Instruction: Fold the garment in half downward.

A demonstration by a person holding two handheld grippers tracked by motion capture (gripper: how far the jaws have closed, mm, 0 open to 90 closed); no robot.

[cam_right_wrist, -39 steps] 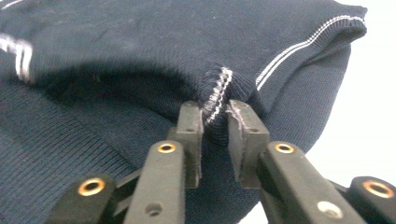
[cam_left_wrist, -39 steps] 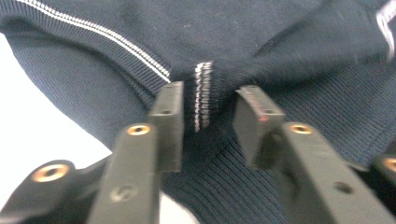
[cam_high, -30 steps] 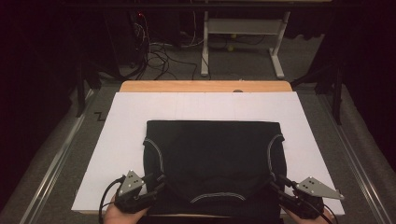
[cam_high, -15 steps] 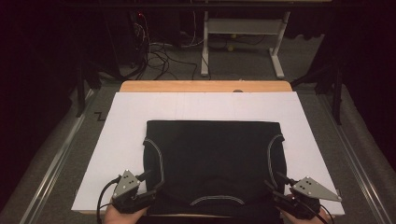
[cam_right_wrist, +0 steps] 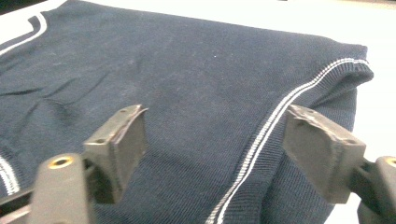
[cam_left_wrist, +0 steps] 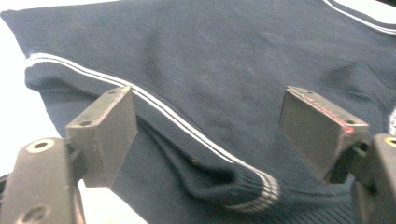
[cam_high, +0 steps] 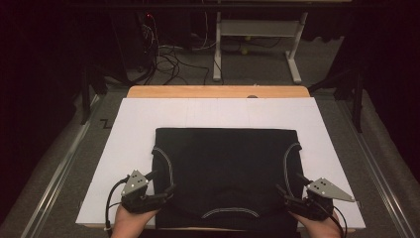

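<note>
A dark navy knit garment [cam_high: 225,173] with white-striped ribbed trim lies folded flat on a white board [cam_high: 213,111]. My left gripper [cam_high: 161,182] is at the garment's near left corner, and my right gripper [cam_high: 289,184] is at its near right corner. In the left gripper view, the left gripper [cam_left_wrist: 212,121] is open, with the striped ribbed edge [cam_left_wrist: 196,140] lying between the jaws. In the right gripper view, the right gripper [cam_right_wrist: 219,140] is open over the cloth, and a striped edge [cam_right_wrist: 280,109] runs near its right jaw. Neither gripper holds anything.
The board covers a wooden table whose bare far edge [cam_high: 218,91] shows. Grey floor with metal rails [cam_high: 59,168] flanks both sides. Beyond the table are tangled cables [cam_high: 168,57] and a white desk frame [cam_high: 257,44].
Both grippers have edged a little forward, away from the person, onto the garment's near corners. Their jaws have stayed open and the garment has not moved.
</note>
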